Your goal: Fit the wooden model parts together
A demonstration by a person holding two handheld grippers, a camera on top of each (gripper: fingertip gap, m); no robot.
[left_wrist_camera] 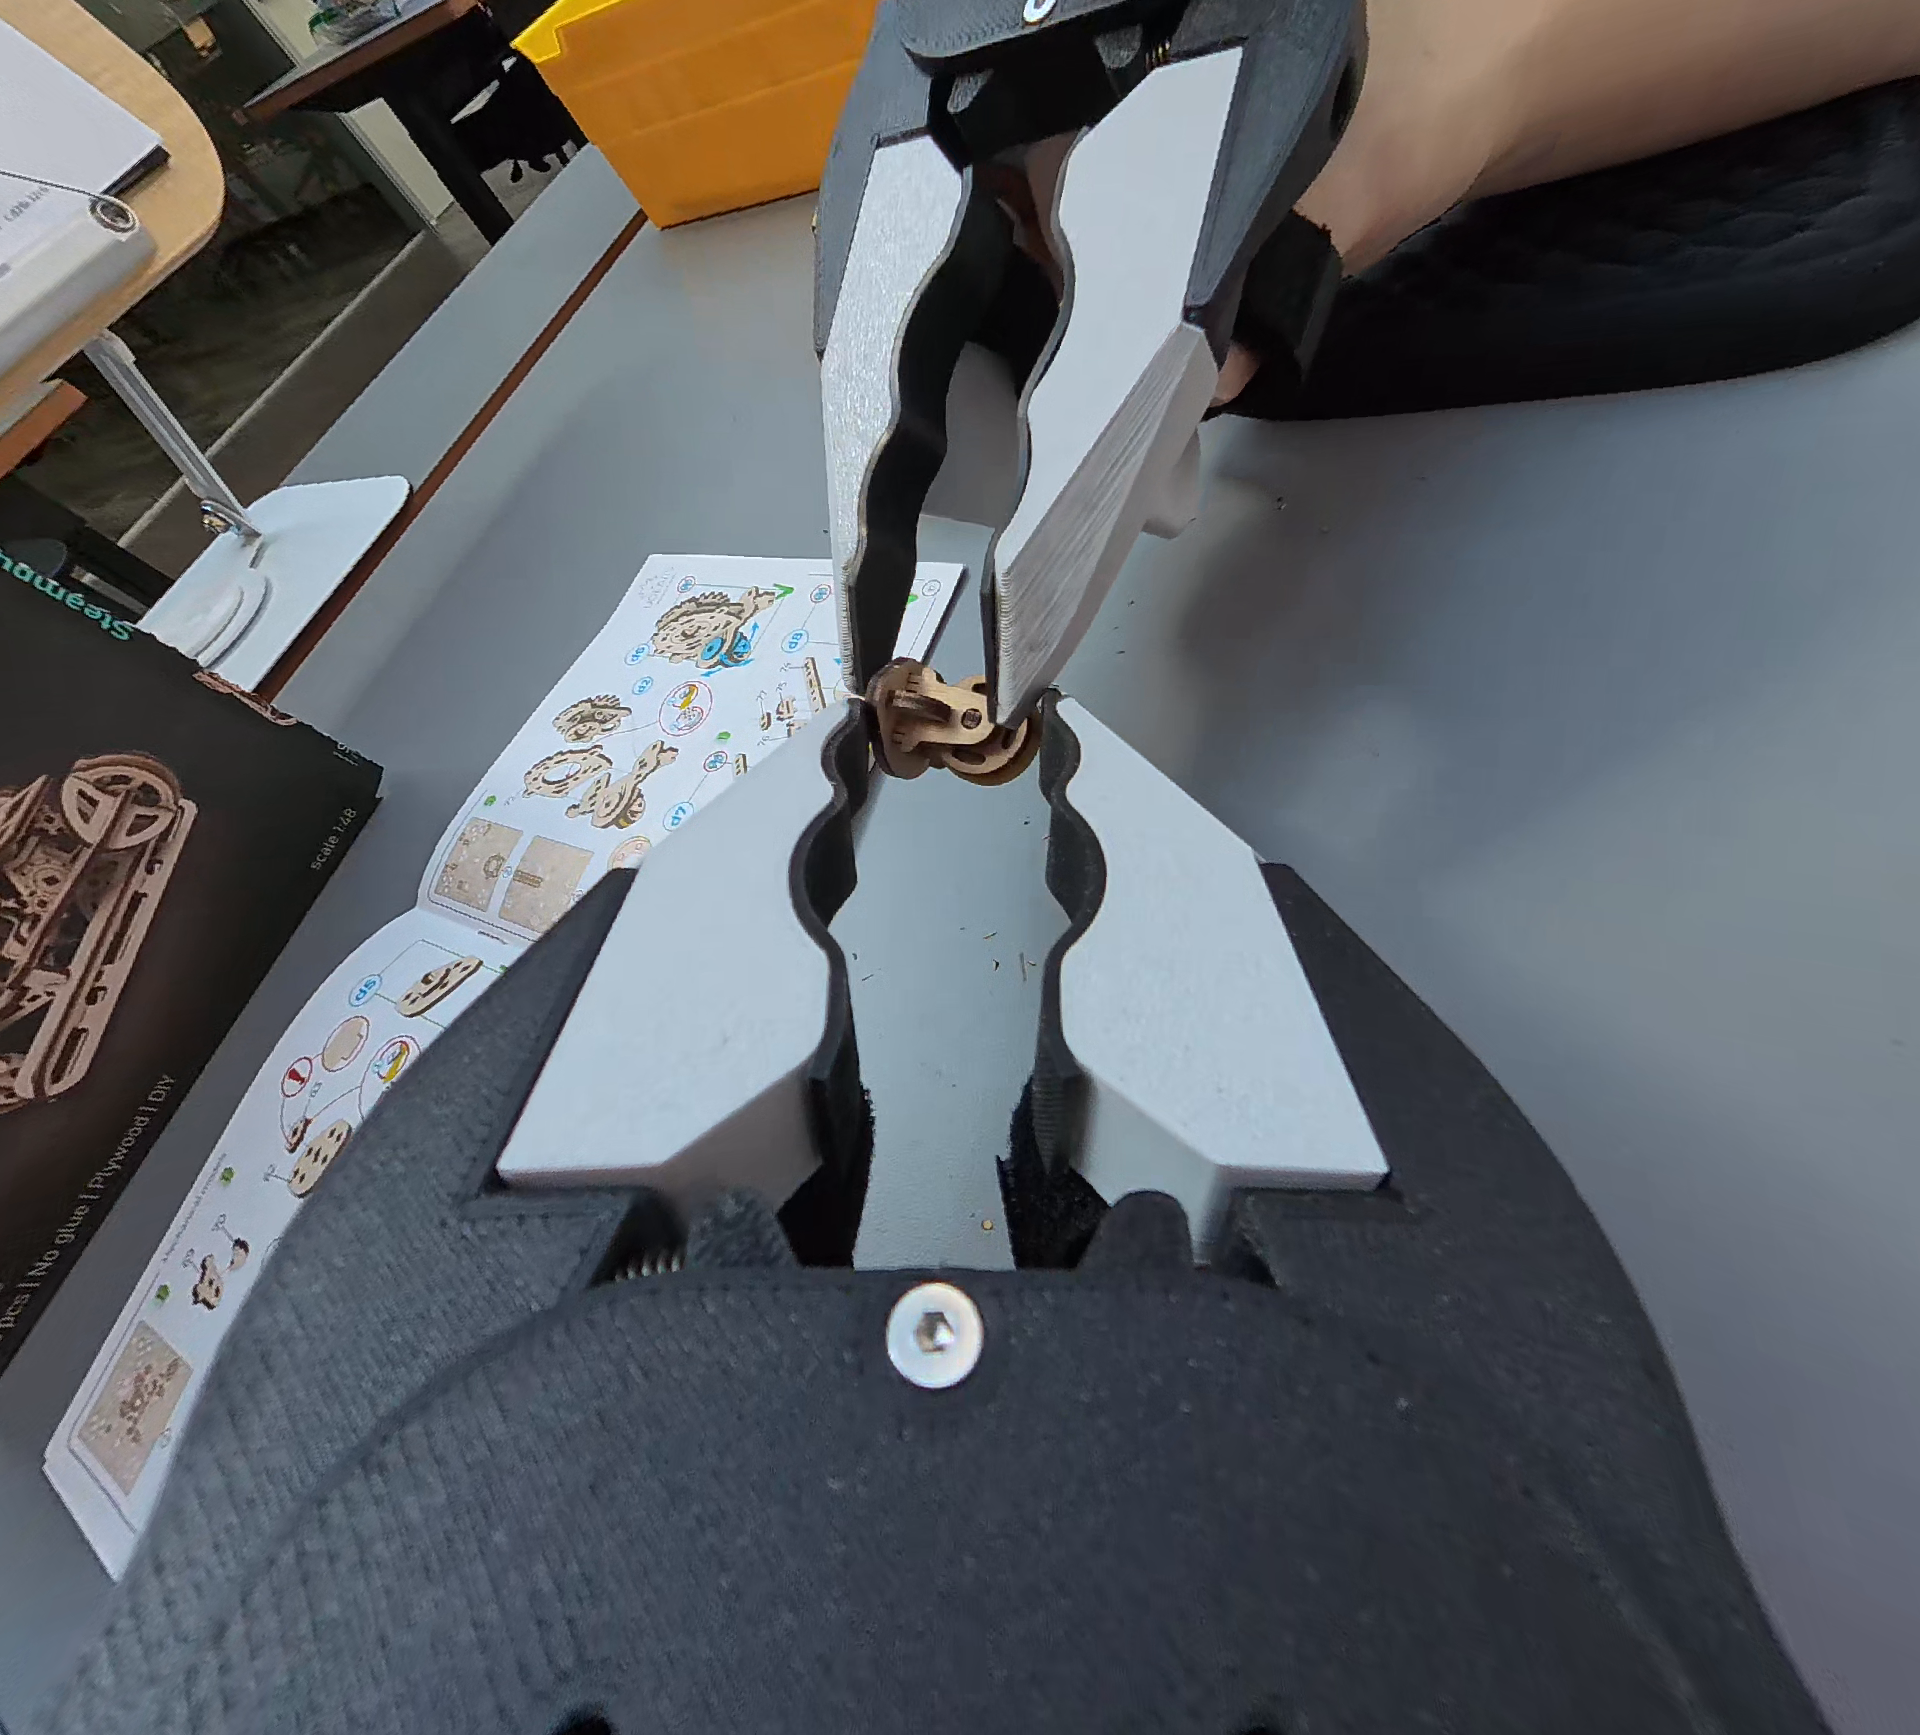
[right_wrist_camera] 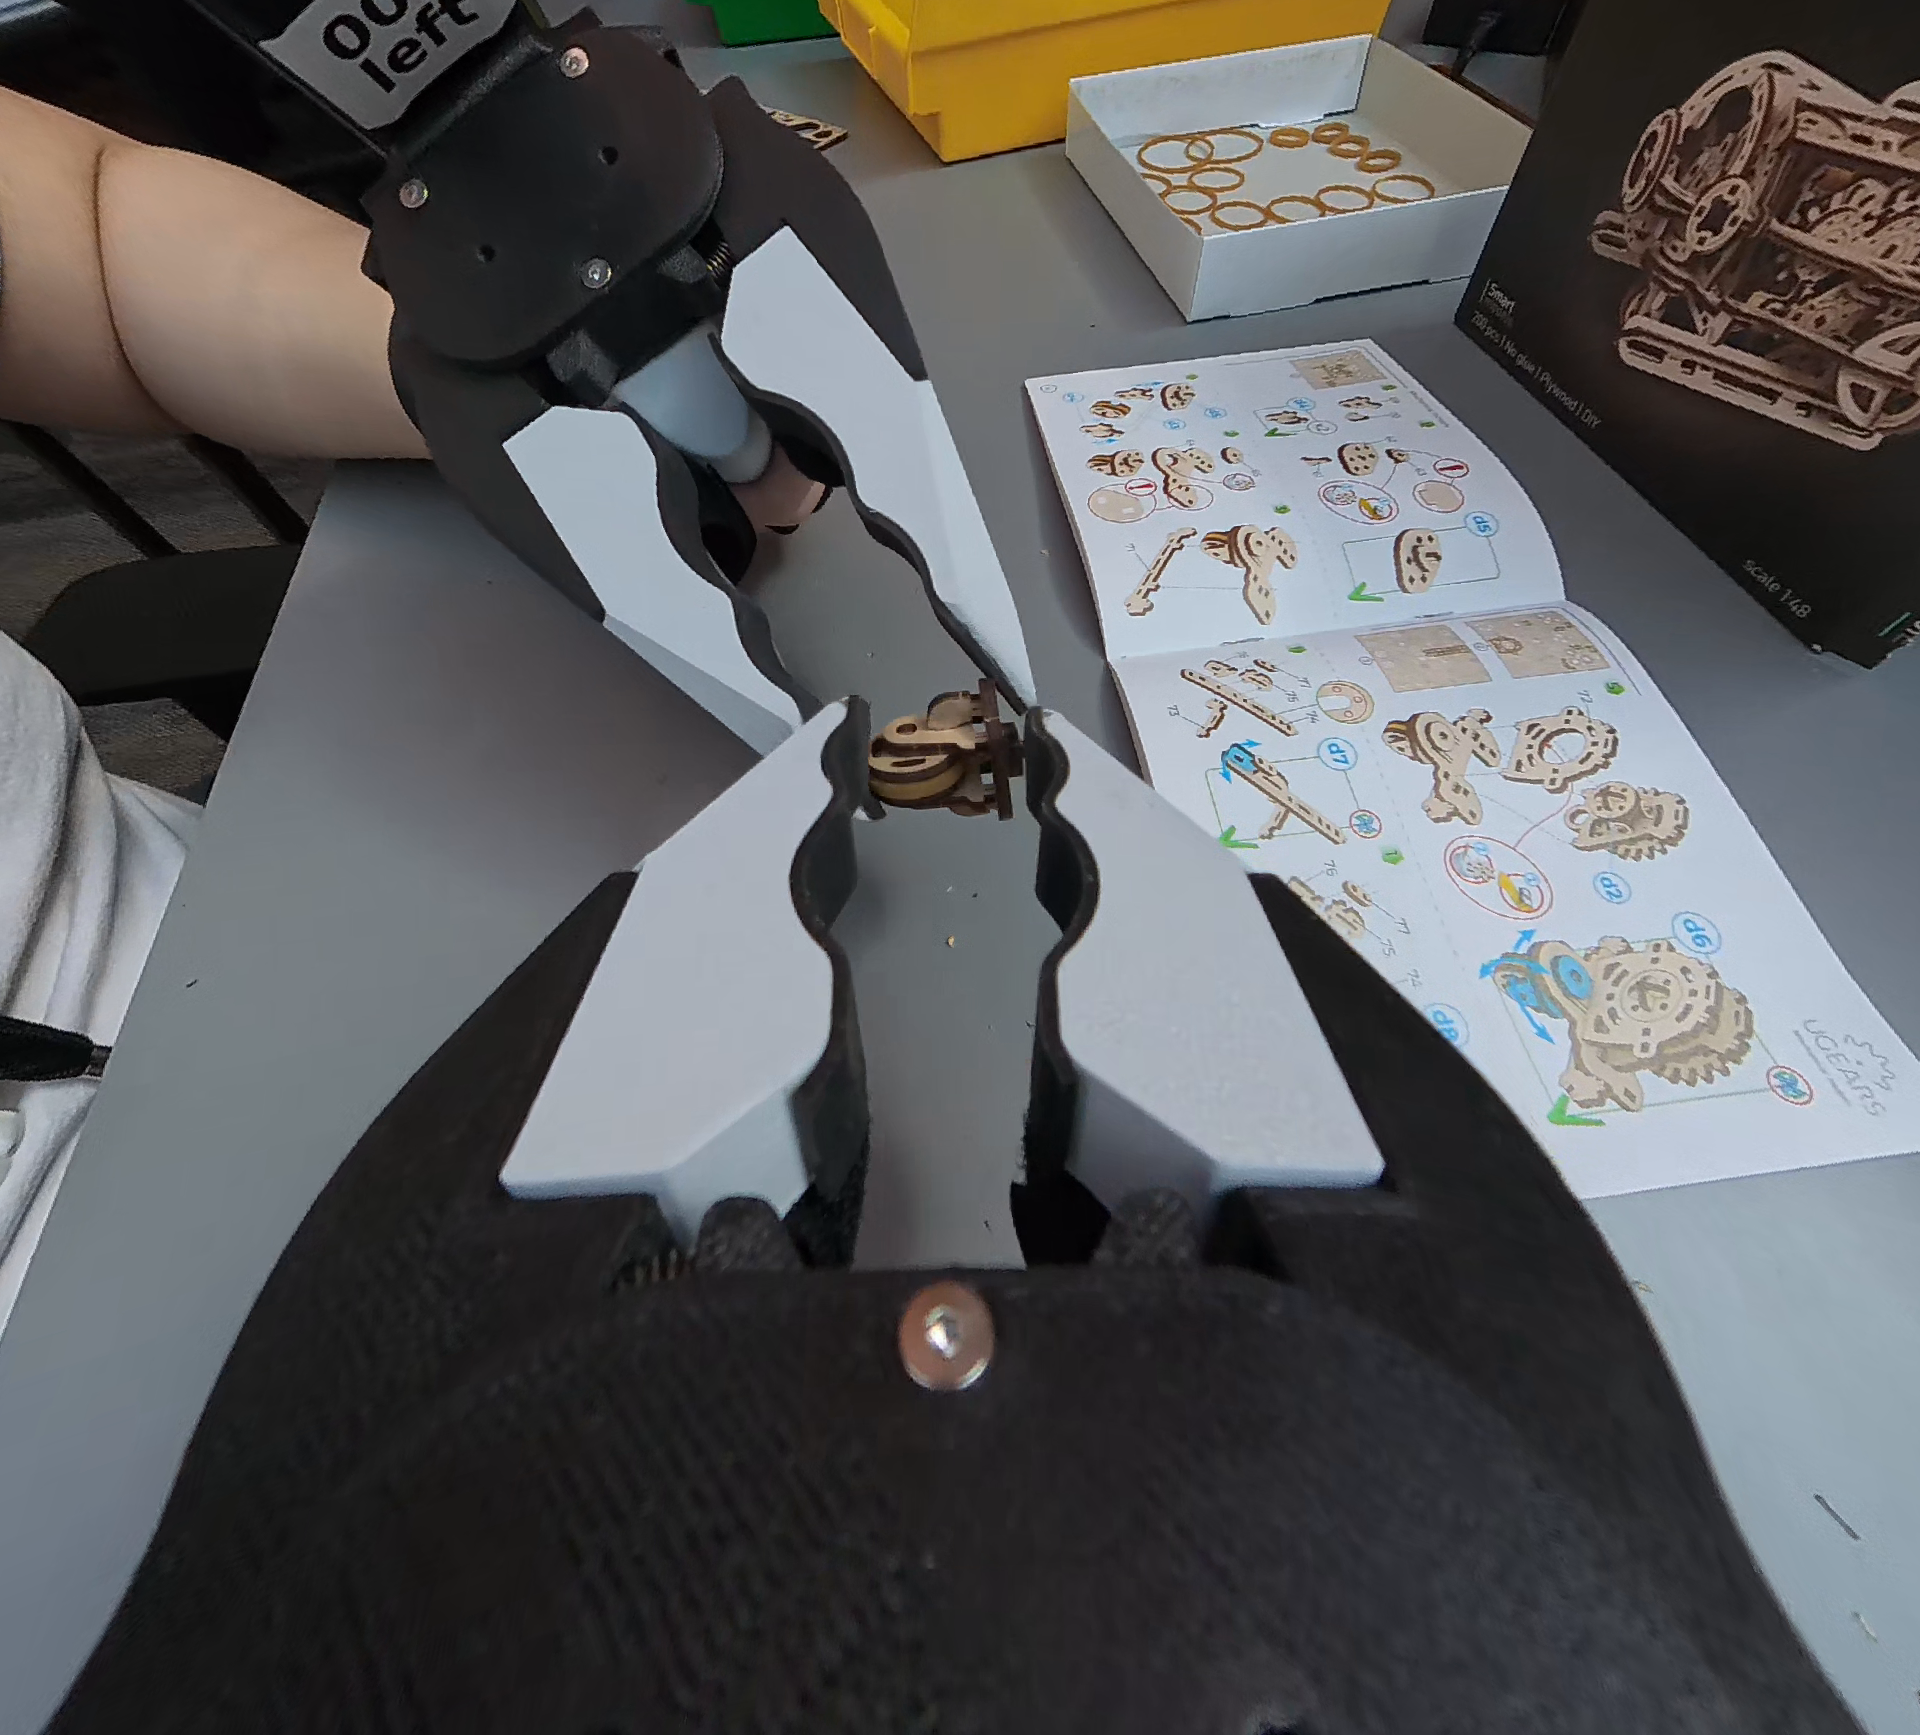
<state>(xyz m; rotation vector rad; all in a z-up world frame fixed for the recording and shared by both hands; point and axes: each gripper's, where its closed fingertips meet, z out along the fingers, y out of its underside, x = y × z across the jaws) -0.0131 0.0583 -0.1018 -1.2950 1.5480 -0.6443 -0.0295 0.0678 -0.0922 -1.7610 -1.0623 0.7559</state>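
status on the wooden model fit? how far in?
Done: a small wooden assembly of several pieces already hangs together above the table. In hand: both the left gripper and the right gripper pinch it at their tips from opposite sides. Left: whether the pieces are fully seated is too small to tell; rings in the white tray lie unused, and the instruction sheet shows further steps.

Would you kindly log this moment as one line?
left gripper: shut on wooden part | right gripper: shut on same | part above table
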